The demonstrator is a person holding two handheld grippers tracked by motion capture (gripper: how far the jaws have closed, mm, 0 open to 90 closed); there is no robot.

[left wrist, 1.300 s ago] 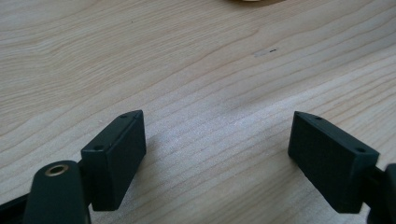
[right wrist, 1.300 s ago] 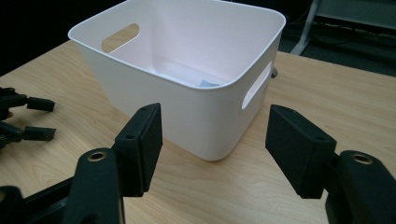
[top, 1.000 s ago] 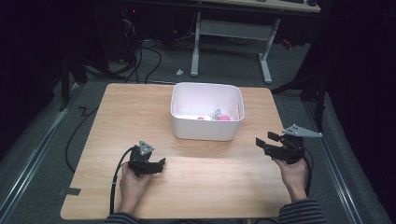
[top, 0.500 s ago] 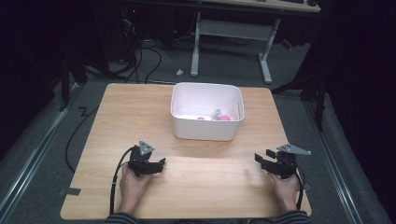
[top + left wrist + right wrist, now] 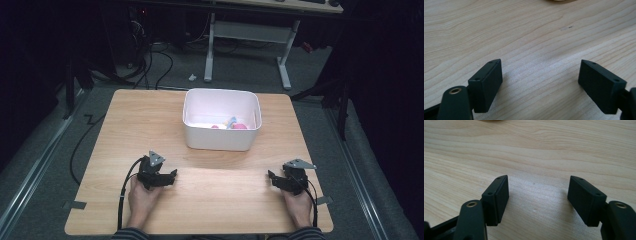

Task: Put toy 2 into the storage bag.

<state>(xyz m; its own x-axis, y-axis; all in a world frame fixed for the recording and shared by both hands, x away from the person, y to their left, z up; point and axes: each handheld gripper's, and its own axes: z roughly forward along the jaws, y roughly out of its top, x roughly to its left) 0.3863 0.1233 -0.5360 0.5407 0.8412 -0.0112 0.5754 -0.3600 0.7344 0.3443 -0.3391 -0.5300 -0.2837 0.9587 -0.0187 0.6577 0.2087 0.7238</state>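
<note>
No writing or label can be read anywhere. A pale wooden table (image 5: 210,200) stands on grey carpet in a dark room, with cables and a white-legged desk (image 5: 250,35) beyond its far edge. A white plastic bin (image 5: 221,135) sits at the table's far middle, holding small pink and pale things too small to name. The left gripper (image 5: 167,177) rests near the bin's left front, jaws spread over bare wood, in the same place as a second ago. The right gripper (image 5: 274,179), near the bin's right front, has come down to the tabletop since then; its jaws have just been opening, with nothing between them.
</note>
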